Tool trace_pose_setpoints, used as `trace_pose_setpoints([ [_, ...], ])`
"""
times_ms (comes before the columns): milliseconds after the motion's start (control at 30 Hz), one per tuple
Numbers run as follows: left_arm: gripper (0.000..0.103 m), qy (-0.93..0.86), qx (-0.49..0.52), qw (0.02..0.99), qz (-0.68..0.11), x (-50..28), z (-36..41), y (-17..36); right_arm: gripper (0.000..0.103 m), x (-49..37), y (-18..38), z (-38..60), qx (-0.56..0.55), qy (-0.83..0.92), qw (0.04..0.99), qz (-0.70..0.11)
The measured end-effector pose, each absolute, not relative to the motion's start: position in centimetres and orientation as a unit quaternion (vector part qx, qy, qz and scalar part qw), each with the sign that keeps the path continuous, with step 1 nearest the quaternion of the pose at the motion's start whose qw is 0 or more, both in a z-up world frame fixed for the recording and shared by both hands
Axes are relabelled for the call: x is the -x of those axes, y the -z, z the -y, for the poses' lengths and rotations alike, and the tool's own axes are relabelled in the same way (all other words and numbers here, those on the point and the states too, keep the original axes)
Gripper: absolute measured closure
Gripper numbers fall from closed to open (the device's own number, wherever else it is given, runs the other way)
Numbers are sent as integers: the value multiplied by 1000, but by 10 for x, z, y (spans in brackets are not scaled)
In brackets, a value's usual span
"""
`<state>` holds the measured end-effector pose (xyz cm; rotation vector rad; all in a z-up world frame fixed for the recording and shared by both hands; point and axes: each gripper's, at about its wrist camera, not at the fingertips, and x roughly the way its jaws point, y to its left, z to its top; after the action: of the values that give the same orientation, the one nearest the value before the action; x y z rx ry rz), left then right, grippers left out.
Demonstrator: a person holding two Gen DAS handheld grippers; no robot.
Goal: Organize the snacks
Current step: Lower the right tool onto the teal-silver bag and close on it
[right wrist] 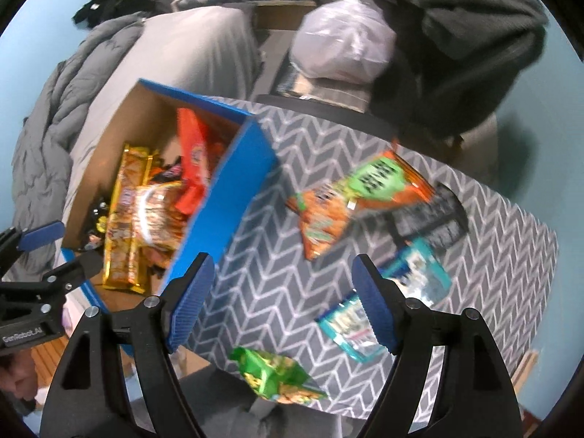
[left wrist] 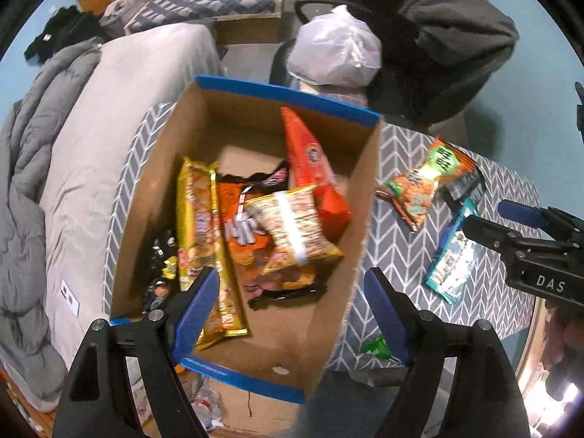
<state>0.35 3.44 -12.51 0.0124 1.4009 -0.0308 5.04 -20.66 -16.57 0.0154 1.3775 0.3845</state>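
Left gripper — pointing straight down over the cardboard box of snack packets, jaws apart, nothing between them. Right gripper — tilted steeply down over the chevron tablecloth, jaws apart, empty; teal packet beside its right finger, green packet at the near edge.

Both grippers share one build: the left gripper and the right gripper have black angular arms with triangular cut-outs, round silver screws at the pivots and ribbed blue finger pads. White lettering marks each black body.
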Motion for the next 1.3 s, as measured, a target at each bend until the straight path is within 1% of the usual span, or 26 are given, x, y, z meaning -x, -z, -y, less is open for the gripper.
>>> trace_pose_setpoints([
  [333,21,48,-63,766,-638,-9,19,127,25,-38,184,268,-32,-130,747,-652],
  [633,21,69,-111,764,-632,-12,65,141,24,-29,226,317,-52,-81,722,-685],
  [867,21,77,-155,759,-628,-17,91,163,23,-28,261,336,-101,-57,696,-709],
  [1100,21,89,-177,753,-627,-25,111,187,22,-34,299,352,-187,-27,669,-718],
  [1300,21,94,-214,747,-622,-28,126,204,22,-40,323,346,-203,-14,658,-725],
])
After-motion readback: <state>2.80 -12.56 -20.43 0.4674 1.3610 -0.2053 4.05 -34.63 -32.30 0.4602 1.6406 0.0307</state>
